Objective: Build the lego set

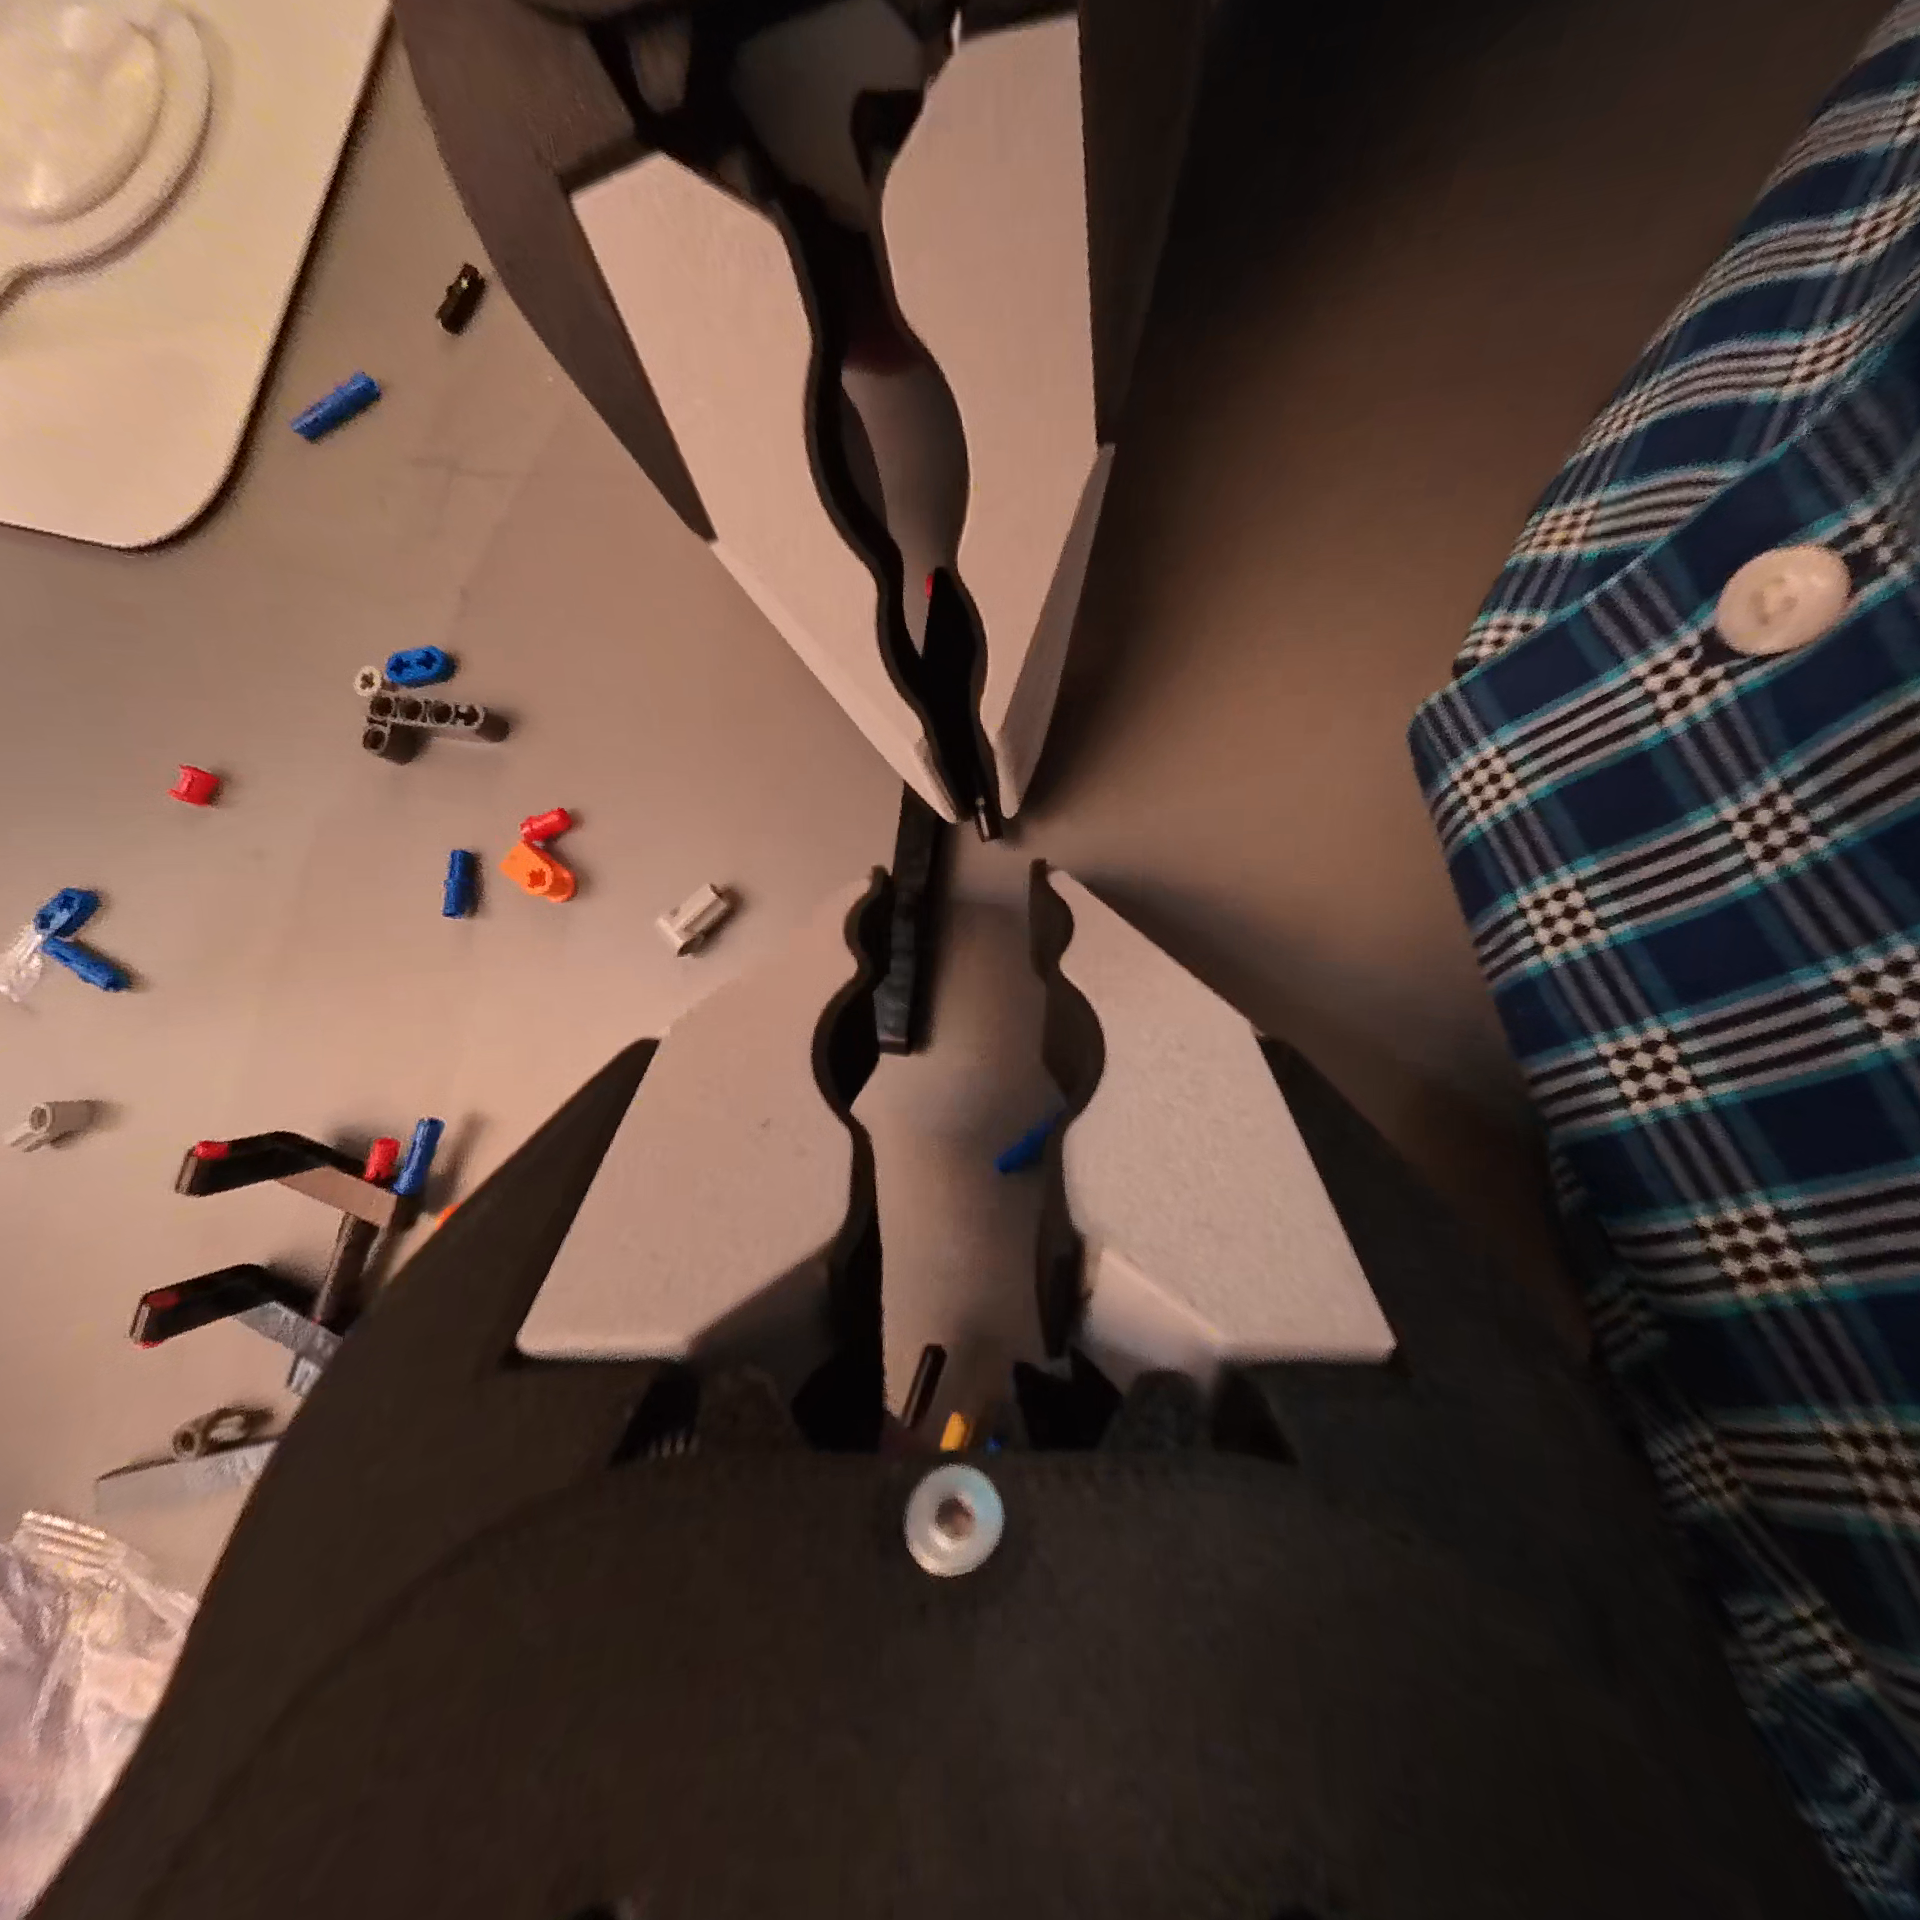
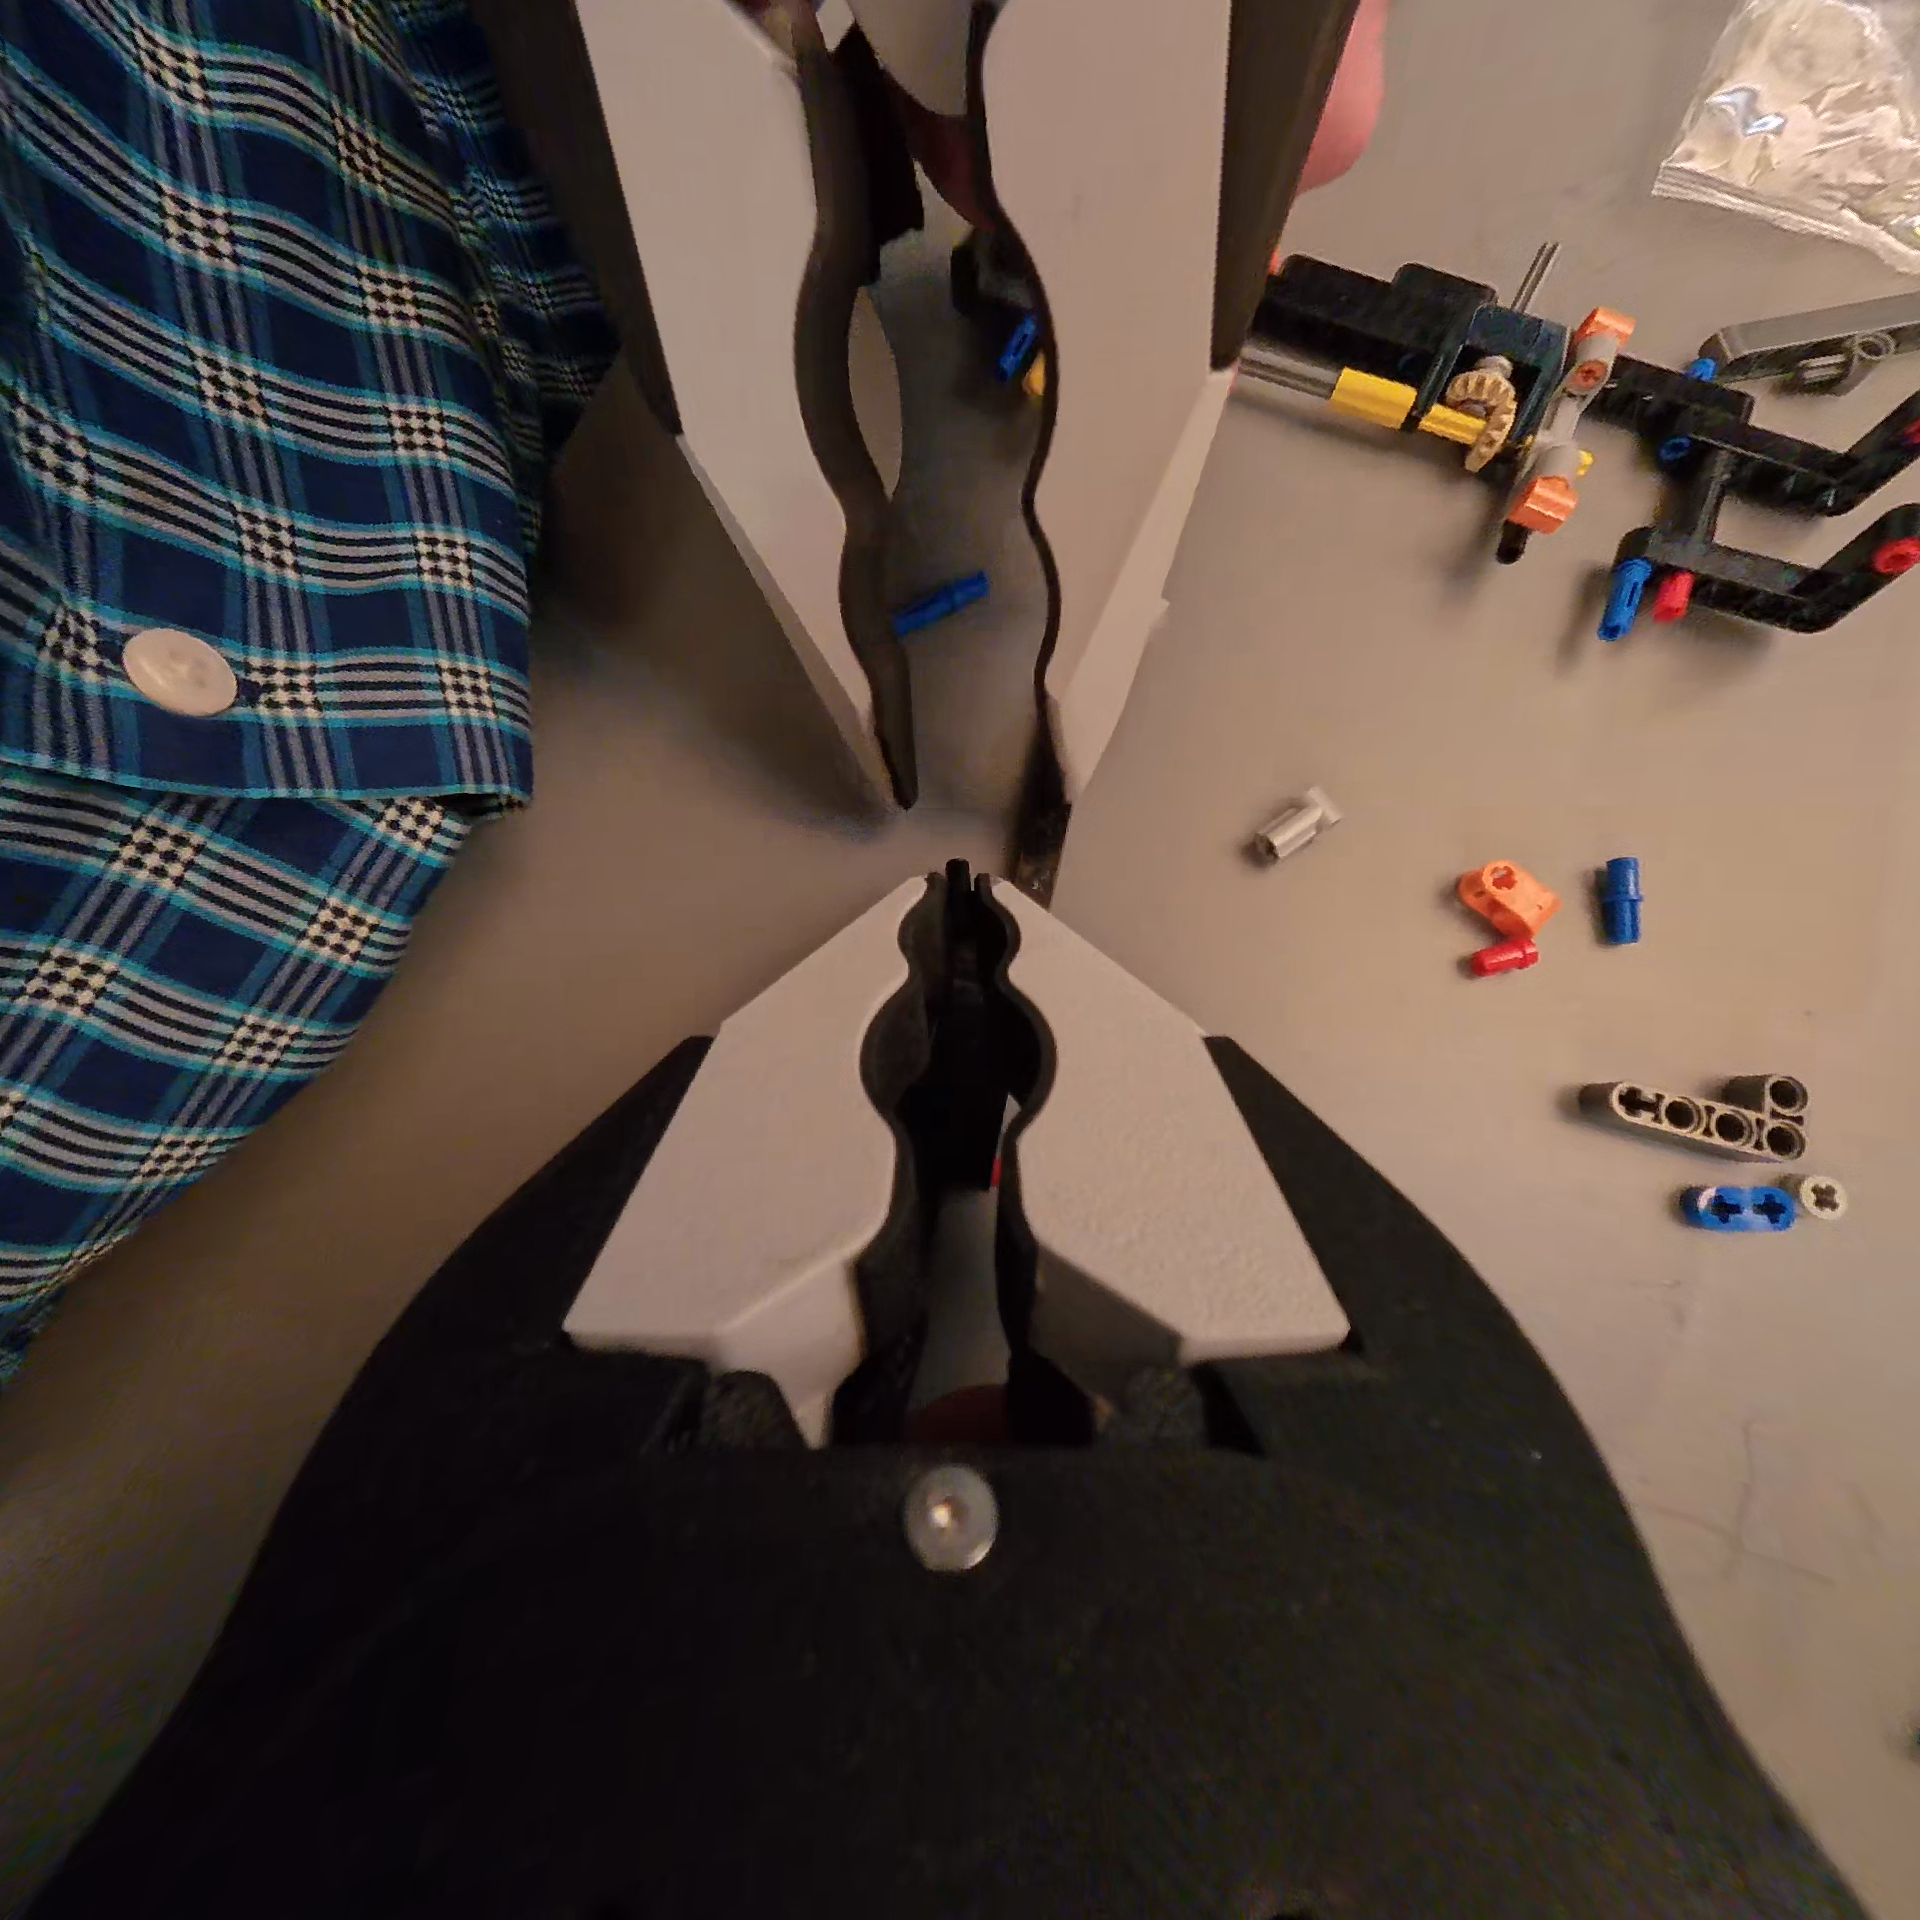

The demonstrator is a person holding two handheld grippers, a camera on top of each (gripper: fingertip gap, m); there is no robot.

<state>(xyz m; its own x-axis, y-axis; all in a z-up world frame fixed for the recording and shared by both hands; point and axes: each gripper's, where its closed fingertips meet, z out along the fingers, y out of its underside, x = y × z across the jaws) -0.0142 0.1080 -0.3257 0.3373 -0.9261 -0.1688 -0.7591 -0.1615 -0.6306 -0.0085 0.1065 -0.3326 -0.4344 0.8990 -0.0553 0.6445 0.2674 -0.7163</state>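
- Two grippers meet tip to tip above our grey table (image 2: pixel 1558 1558).
- Our left gripper (image 1: pixel 961 894) stands with a gap between its fingers; a black beam (image 1: pixel 909 940) lies against its 9 o'clock finger, and we cannot tell whether it is gripped.
- Our right gripper (image 2: pixel 961 883) is closed narrowly on a black lego piece (image 2: pixel 958 1039) whose pin tip pokes out at 12 o'clock.
- At 2 o'clock in the right wrist view sits our part-built black lego assembly (image 2: pixel 1558 405).
- Loose pieces lie at 3 o'clock: an orange connector (image 2: pixel 1507 899) and a grey L-beam (image 2: pixel 1704 1127).
- Plaid sleeve (image 2: pixel 260 416) at 9 o'clock.
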